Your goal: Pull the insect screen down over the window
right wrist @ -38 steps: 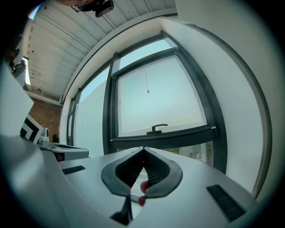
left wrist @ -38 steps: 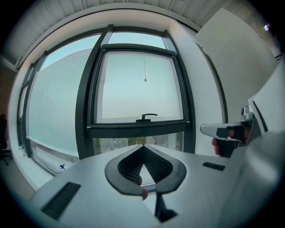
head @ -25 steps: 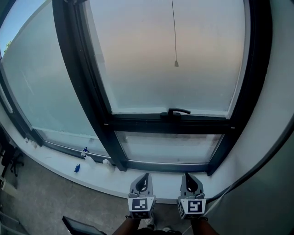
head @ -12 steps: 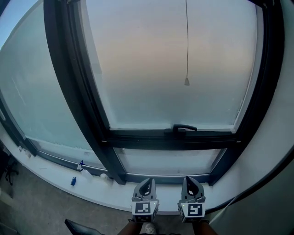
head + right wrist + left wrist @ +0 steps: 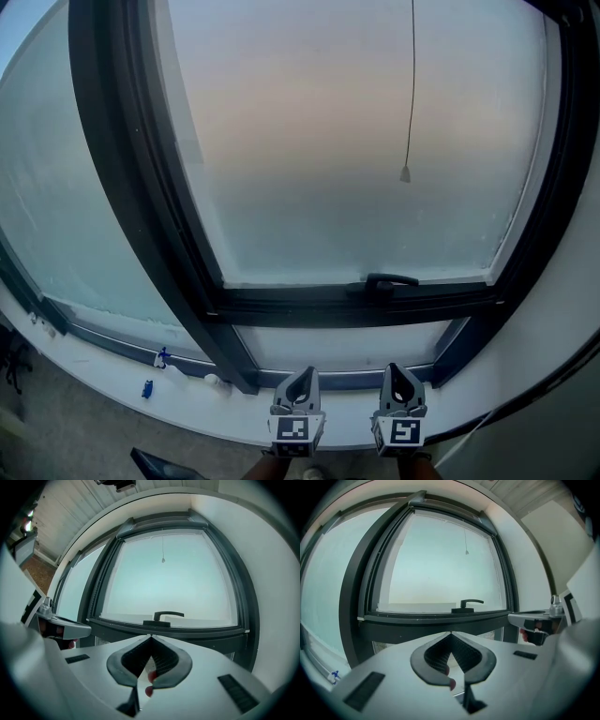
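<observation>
The insect screen's pull cord [image 5: 411, 94] hangs straight down before the upper pane, its toggle [image 5: 405, 174] well above both grippers. The screen itself is out of view. The right gripper [image 5: 395, 369] lies almost under the cord, nearer than the left gripper [image 5: 300, 374]. Both are closed on nothing.
</observation>
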### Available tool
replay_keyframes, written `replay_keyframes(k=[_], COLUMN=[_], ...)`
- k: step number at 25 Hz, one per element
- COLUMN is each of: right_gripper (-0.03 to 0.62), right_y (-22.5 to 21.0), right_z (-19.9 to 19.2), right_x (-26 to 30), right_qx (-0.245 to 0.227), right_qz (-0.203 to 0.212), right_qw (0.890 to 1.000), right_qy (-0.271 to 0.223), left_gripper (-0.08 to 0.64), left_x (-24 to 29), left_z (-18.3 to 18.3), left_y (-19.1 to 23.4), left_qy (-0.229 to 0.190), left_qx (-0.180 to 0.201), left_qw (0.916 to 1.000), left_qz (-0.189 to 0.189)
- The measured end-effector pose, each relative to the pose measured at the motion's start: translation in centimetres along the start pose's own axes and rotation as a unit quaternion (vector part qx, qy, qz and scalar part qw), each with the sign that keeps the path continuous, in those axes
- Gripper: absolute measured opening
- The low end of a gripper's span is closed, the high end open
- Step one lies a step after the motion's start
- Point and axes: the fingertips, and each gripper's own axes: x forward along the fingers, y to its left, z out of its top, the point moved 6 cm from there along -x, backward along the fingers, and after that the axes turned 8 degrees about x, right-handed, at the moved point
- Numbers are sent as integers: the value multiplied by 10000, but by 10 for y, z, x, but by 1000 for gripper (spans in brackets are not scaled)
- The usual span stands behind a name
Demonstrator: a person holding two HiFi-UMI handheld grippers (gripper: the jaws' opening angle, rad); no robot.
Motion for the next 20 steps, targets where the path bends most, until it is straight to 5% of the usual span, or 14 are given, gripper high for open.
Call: replay_keyframes(k=[14,20], right_gripper=[3,3], right_y=[-2,-17], right_z=[9,21], right_x=[38,42], right_qx=[-127,-141], right_qz=[-70,48], right_qw=[9999,9999], right_qy=[-87,-22], left_gripper=[-2,-2], left_x=[48,61], left_z=[7,24], left_y=[10,-2], left_qy=[-236,-282], left_qx=[-15,-10], left_qw=[9989,9993], left_qz=[-406,-237])
